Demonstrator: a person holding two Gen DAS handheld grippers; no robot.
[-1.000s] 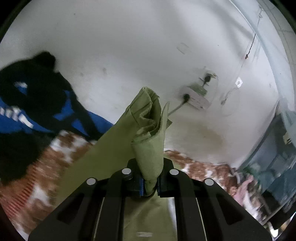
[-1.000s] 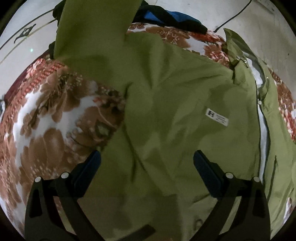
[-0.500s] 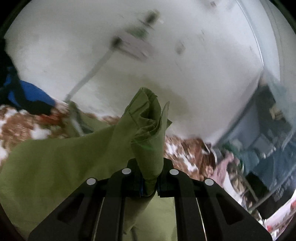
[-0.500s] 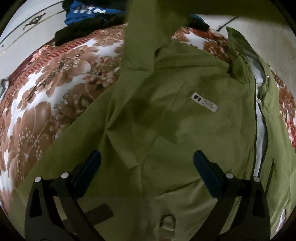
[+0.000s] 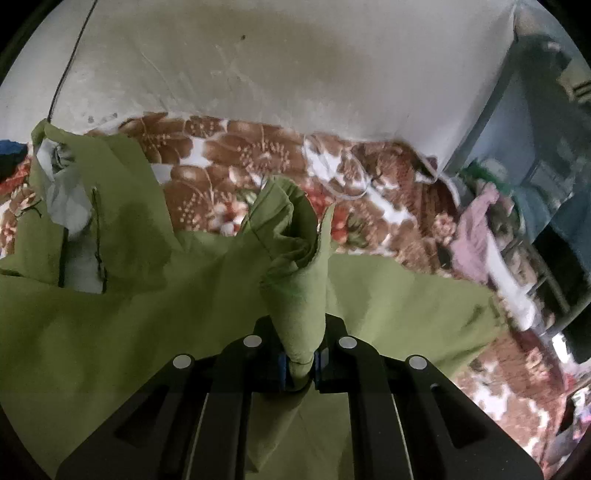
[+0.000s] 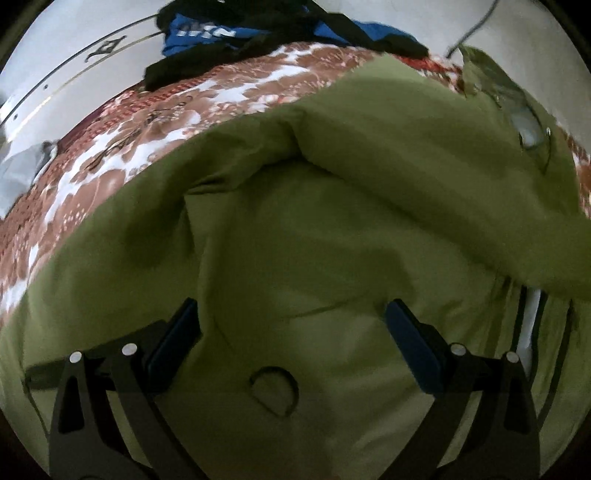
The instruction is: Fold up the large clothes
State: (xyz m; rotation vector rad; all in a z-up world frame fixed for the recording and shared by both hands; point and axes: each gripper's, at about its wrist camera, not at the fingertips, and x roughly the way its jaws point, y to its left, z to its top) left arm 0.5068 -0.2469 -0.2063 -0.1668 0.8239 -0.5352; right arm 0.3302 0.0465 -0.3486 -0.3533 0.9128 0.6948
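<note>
An olive green jacket (image 5: 110, 314) lies spread over a bed with a brown floral bedspread (image 5: 258, 147). My left gripper (image 5: 300, 363) is shut on a bunched sleeve end (image 5: 295, 258) of the jacket, which sticks up between the fingers. The held sleeve drapes across the jacket body as a thick fold (image 6: 424, 166) in the right wrist view. My right gripper (image 6: 291, 325) hovers just over the jacket's middle (image 6: 295, 258), open, with nothing between its blue pads (image 6: 413, 350). The jacket's white lining (image 5: 70, 206) and collar show at the left.
A black and blue garment (image 6: 266, 29) lies at the far edge of the bed. A pale wall (image 5: 295, 55) with a thin cable (image 5: 62, 74) stands behind. Pink clothes (image 5: 476, 229) and dark furniture (image 5: 535, 110) crowd the floor to the right of the bed.
My left gripper has swung fast across and down, carrying the sleeve over the jacket body. The fold now covers the label seen before. My right gripper has shifted slightly and stayed open.
</note>
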